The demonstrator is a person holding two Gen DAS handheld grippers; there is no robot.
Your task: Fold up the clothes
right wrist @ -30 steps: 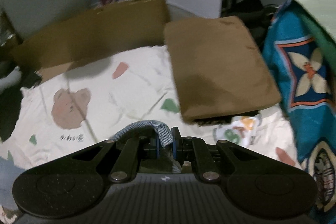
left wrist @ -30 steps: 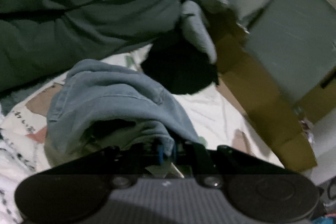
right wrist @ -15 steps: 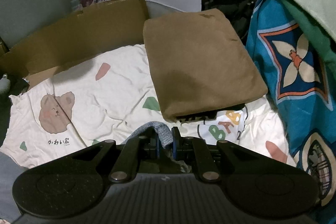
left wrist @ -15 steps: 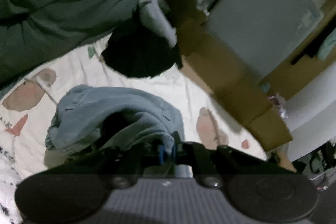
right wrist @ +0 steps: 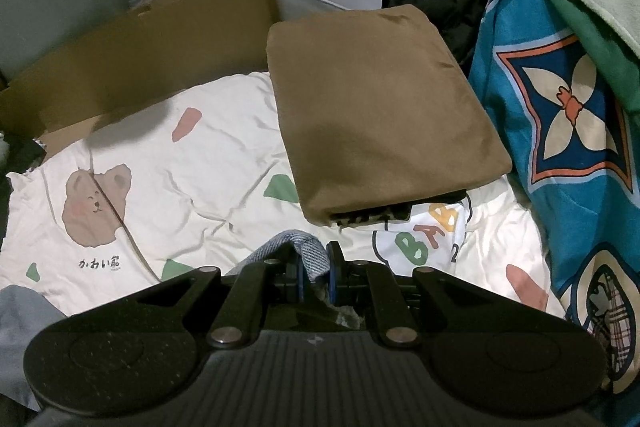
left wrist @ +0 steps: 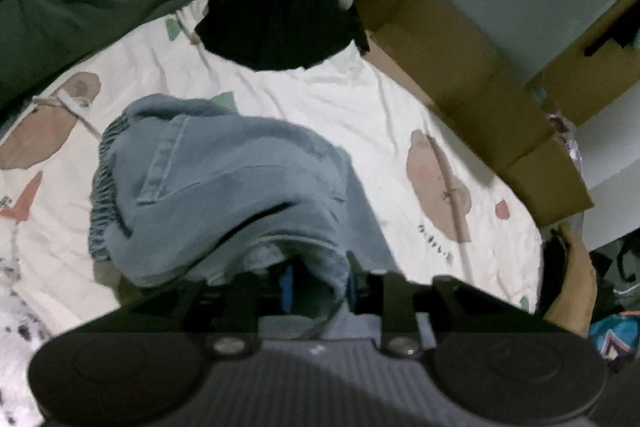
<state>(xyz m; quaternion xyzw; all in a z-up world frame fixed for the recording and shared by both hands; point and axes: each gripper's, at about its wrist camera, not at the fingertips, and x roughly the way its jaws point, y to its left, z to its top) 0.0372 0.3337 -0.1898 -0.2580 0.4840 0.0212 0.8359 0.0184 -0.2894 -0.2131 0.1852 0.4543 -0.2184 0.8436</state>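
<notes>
A: Status of the denim garment (left wrist: 224,183)?

B: It is bunched on the bear-print sheet (left wrist: 360,107), near edge draped over the left gripper (left wrist: 318,287). The far end with the elastic waistband is already resting on the sheet.

A: Left jaws?

B: They have just been opening. Denim is seen between the blue pads (left wrist: 287,287), but a gap is visible and no pinch is evident. A release is judged to be under way, so that this side can be laid down.

A: Right gripper (right wrist: 316,269)?

B: Clamped on a denim edge (right wrist: 308,251); the fabric is pinched tight between nearly closed pads. That edge is probably kept held so the fold line stays under control while the other side is dropped.

A: Poses?

B: Both tools are pitched steeply down toward the bed. The left is positioned over the heap; the right is aimed at bare sheet in front of the folded brown cloth (right wrist: 380,115), which lies apart from the denim. The hands themselves are not visible.

A: Surroundings?

B: Cardboard (left wrist: 460,67) is stood along the bed edge; a blue patterned blanket (right wrist: 560,107) is hung on the right. Neither is touched.

A: Progress?

B: The fold is judged as not finished; the denim is still lumpy.
</notes>
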